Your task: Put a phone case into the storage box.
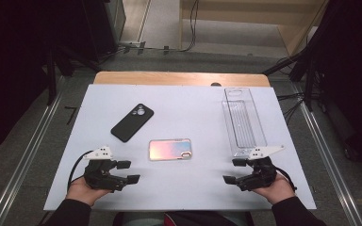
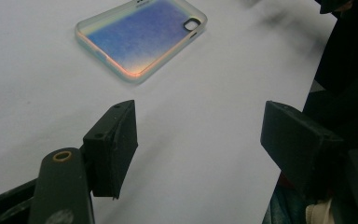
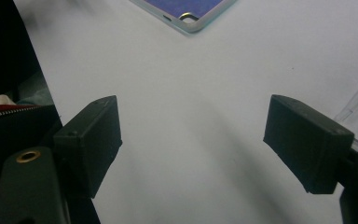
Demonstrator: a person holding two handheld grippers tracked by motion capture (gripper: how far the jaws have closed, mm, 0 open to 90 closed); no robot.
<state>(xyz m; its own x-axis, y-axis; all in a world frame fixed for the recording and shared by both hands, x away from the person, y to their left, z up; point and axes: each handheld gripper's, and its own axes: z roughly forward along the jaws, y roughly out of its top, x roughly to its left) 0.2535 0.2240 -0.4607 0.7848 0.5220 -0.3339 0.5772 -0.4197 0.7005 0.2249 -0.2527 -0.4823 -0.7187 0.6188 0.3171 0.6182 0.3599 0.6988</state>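
Both grippers rest low in the frame, left gripper (image 1: 125, 172) and right gripper (image 1: 233, 171), jaws spread wide and empty, flanking the iridescent phone case (image 1: 170, 149) at centre, seemingly poised to approach it.

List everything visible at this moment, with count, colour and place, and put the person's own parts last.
black phone: one, black, lying camera side up on the white board, left of centre toward the far side.
iridescent phone case: one, clear with a pink-blue sheen, flat at the board's centre, between the two grippers.
clear plastic tray: one, transparent, long, on the right side of the board, running away from the person.
white board: one, white, covering the tabletop.
wooden table: one, light wood, its far edge showing beyond the board.
left gripper: one, black, jaws apart, near-left of the board.
right gripper: one, black, jaws apart, near-right, beside the tray's near end.
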